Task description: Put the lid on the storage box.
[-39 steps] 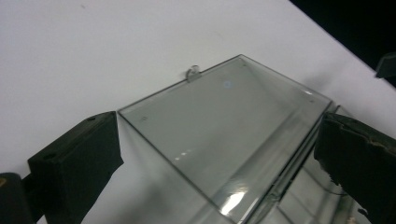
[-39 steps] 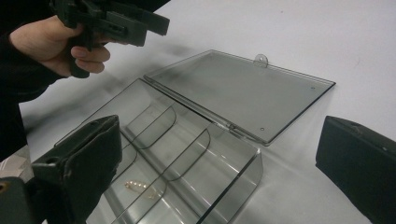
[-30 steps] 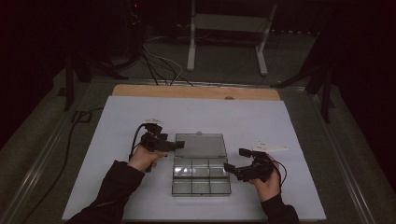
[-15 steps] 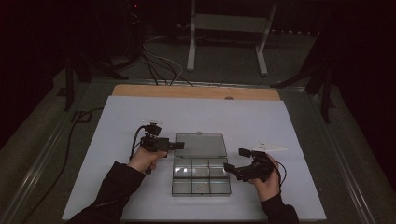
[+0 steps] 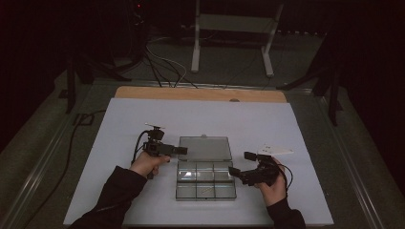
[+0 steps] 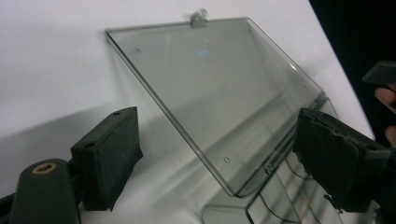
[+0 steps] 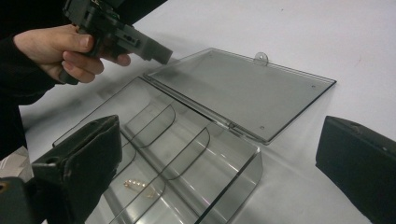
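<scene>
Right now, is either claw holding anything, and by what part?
Nothing held. Left claw straddles the open lid's edge without pressing; right claw stands open beside the box.

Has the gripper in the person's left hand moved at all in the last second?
Yes, slightly. In the high view the left gripper has edged toward the far left corner of the clear box's open lid, which has stayed put. Its jaws have just been closing, with nothing pinched between them.

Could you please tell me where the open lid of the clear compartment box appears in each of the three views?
High view: the lid lies flat at centre, beyond the box's compartments.
Left gripper view: it spans the upper middle.
Right gripper view: upper right of centre.
Shared landmark: the small latch tab on its free edge.
</scene>
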The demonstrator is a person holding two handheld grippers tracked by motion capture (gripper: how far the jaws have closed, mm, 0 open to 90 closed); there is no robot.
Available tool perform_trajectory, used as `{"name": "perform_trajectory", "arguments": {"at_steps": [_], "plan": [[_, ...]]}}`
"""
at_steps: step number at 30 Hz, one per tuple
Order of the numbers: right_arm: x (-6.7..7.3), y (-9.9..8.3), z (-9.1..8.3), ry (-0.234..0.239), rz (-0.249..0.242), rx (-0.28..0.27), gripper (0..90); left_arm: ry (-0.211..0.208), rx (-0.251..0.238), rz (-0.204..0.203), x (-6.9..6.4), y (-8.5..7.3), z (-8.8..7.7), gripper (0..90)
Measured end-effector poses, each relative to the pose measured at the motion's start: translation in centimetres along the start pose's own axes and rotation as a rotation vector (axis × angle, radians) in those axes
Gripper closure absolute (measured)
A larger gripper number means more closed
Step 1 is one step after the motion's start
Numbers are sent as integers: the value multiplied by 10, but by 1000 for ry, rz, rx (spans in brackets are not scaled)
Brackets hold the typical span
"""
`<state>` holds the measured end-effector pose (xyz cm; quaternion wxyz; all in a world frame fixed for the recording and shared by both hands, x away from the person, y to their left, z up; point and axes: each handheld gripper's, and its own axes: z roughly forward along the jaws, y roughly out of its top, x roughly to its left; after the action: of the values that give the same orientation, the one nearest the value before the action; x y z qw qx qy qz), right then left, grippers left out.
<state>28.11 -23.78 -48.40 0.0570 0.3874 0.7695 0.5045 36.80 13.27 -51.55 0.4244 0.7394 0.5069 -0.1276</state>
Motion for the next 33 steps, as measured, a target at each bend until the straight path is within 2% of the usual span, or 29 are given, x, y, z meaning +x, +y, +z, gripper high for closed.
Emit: {"name": "perform_trajectory", "arguments": {"at_steps": [4, 9, 14, 19, 22, 33], "plan": [[0, 0, 0, -1, -1, -1, 7, -1, 30, -5, 1, -2, 5, 171], [0, 0, -1, -1, -5, -2, 7, -16, 44, -12, 3, -3, 9, 246], [0, 0, -1, -2, -4, -2, 7, -8, 47, -18, 5, -4, 12, 356], [0, 0, -1, -2, -5, -2, 7, -27, 37, -32, 7, -6, 14, 441], [0, 0, -1, -3, -5, -2, 7, -22, 34, -21, 5, -5, 14, 486], [1, 1, -2, -4, -6, -3, 7, -23, 6, 8, 2, -6, 10, 561]]}}
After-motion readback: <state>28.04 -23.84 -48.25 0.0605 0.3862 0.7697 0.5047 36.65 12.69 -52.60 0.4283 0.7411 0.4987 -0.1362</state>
